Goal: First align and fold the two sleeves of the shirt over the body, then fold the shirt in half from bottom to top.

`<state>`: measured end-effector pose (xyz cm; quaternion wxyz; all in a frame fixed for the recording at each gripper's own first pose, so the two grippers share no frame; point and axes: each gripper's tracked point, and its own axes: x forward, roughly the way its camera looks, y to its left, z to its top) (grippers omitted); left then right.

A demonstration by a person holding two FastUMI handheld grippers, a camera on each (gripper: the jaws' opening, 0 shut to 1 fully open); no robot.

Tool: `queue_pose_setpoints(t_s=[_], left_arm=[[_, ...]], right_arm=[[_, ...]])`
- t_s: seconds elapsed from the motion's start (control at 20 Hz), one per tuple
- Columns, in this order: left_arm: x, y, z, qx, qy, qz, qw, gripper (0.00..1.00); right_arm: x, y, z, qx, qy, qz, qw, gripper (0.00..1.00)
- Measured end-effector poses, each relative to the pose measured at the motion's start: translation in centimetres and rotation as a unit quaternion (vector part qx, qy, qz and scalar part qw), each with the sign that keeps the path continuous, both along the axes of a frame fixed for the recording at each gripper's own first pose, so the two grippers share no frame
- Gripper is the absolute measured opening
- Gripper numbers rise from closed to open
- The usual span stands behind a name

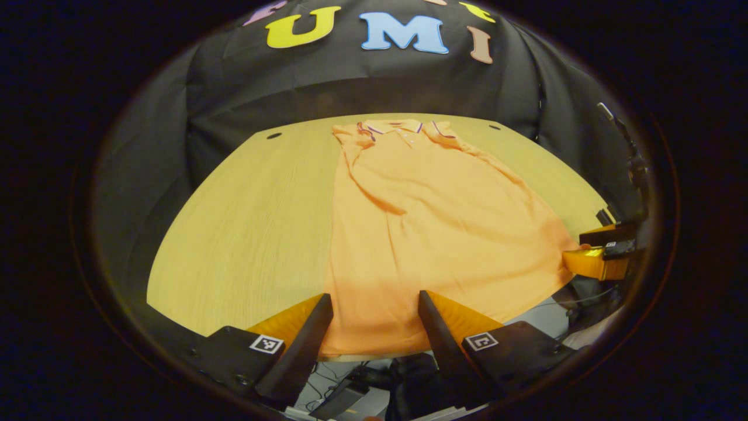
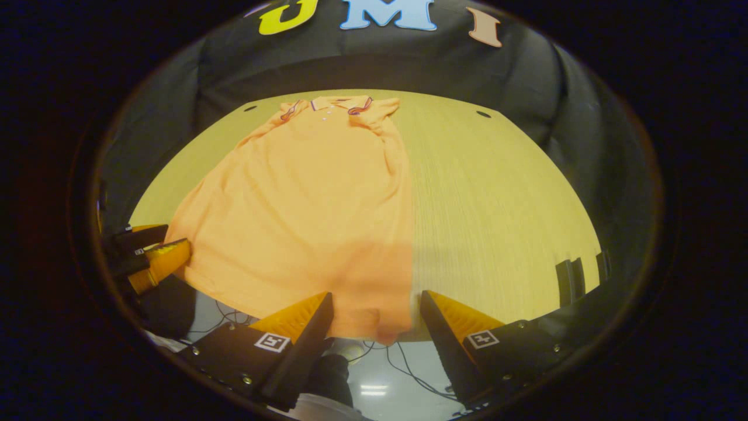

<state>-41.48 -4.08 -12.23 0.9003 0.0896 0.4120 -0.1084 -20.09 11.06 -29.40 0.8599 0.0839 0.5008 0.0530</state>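
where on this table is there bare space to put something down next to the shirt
Bare wood lies on both sides of the shirt: a wide patch of table between its side edge and the table's rim, and another on the opposite side. The middle is covered, collar to near edge, where both open grippers crowd the hem.

My left gripper (image 1: 375,304) hovers with its two fingers spread wide apart, gripping nothing; my right gripper (image 2: 375,304) hovers likewise, fingers parted, empty.

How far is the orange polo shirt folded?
Sleeves folded in, bottom fold not done: the orange polo shirt lies full length on the wooden table, hem at near edge.
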Motion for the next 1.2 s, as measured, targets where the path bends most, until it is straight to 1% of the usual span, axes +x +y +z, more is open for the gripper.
queue_pose_setpoints(t_s=[0.05, 0.1, 0.15, 0.2, 0.25, 0.3, 0.35, 0.4, 0.45, 0.5, 0.55, 0.6, 0.65, 0.7, 0.8, 0.95, 1.05, 1.2], left_arm=[[-0.1, -0.3, 0.0, -0.002, 0.001, -0.001, 1.0, 0.97], [0.0, -0.5, 0.1, 0.0, 0.0, -0.004, 1.0, 0.97], [0.1, -0.7, -0.1, 0.001, 0.001, -0.009, 1.0, 0.83], [0.1, -1.1, -0.1, -0.001, 0.001, -0.016, 1.0, 0.76], [0.0, -1.4, -0.2, 0.002, -0.001, -0.019, 1.0, 0.66], [0.0, -1.6, -0.2, 0.003, -0.002, -0.024, 1.0, 0.58], [0.0, -2.0, -0.2, 0.006, -0.003, -0.03, 1.0, 0.43], [0.1, -2.1, -0.3, 0.011, -0.004, -0.033, 0.999, 0.36], [0.0, -2.4, -0.3, 0.012, -0.003, -0.04, 0.999, 0.26], [0.1, -2.7, -0.3, 0.011, -0.004, -0.044, 0.999, 0.26], [0.5, -2.6, -0.2, 0.013, -0.006, -0.037, 0.999, 0.26], [0.3, -2.8, -0.4, 0.019, -0.008, -0.042, 0.999, 0.07], [0.3, -3.0, -0.3, 0.018, -0.007, -0.042, 0.999, 0.07], [0.4, -3.1, -0.3, 0.018, -0.007, -0.042, 0.999, 0.07], [0.7, -2.9, -0.1, 0.022, -0.01, -0.034, 0.999, 0.07], [1.2, -3.2, 1.6, 0.026, -0.031, -0.024, 0.999, 0.07], [1.7, -3.7, 3.0, 0.016, -0.042, -0.007, 0.999, 0.07], [2.5, -4.2, 4.8, -0.008, -0.051, 0.028, 0.998, 0.07]], right_arm=[[0.0, 0.4, -0.2, 0.012, 0.007, -0.006, 1.0, 0.93], [0.0, 0.4, 0.0, 0.012, -0.001, -0.006, 1.0, 0.88], [0.0, 0.7, -0.6, 0.013, 0.003, -0.002, 1.0, 0.86], [0.1, 0.6, -0.2, 0.015, -0.002, -0.004, 1.0, 0.79], [-0.2, 0.6, 0.0, 0.015, -0.001, -0.003, 1.0, 0.66], [-0.1, 0.7, 0.1, 0.017, -0.002, -0.006, 1.0, 0.61], [-0.1, 0.7, 0.0, 0.018, -0.003, -0.003, 1.0, 0.47], [0.0, 0.8, 0.0, 0.017, -0.004, 0.002, 1.0, 0.47], [0.0, 0.9, 0.0, 0.027, -0.006, -0.009, 1.0, 0.47], [0.0, 1.0, 0.2, 0.037, -0.004, -0.019, 0.999, 0.29], [-0.1, 1.3, 0.0, 0.044, 0.0, -0.014, 0.999, 0.11], [0.0, 1.1, 0.0, 0.046, -0.003, -0.019, 0.999, 0.11], [0.4, 1.1, -0.2, 0.06, -0.004, -0.032, 0.998, 0.06], [0.1, 1.2, -0.1, 0.065, -0.001, -0.026, 0.998, 0.0], [0.1, 1.2, 0.5, 0.078, -0.005, -0.03, 0.996, 0.0], [1.2, 0.6, 2.1, 0.091, -0.034, -0.036, 0.995, 0.0], [2.2, 0.1, 3.6, 0.095, -0.054, -0.035, 0.993, 0.0], [3.8, -1.0, 6.0, 0.097, -0.082, -0.029, 0.991, 0.0]])
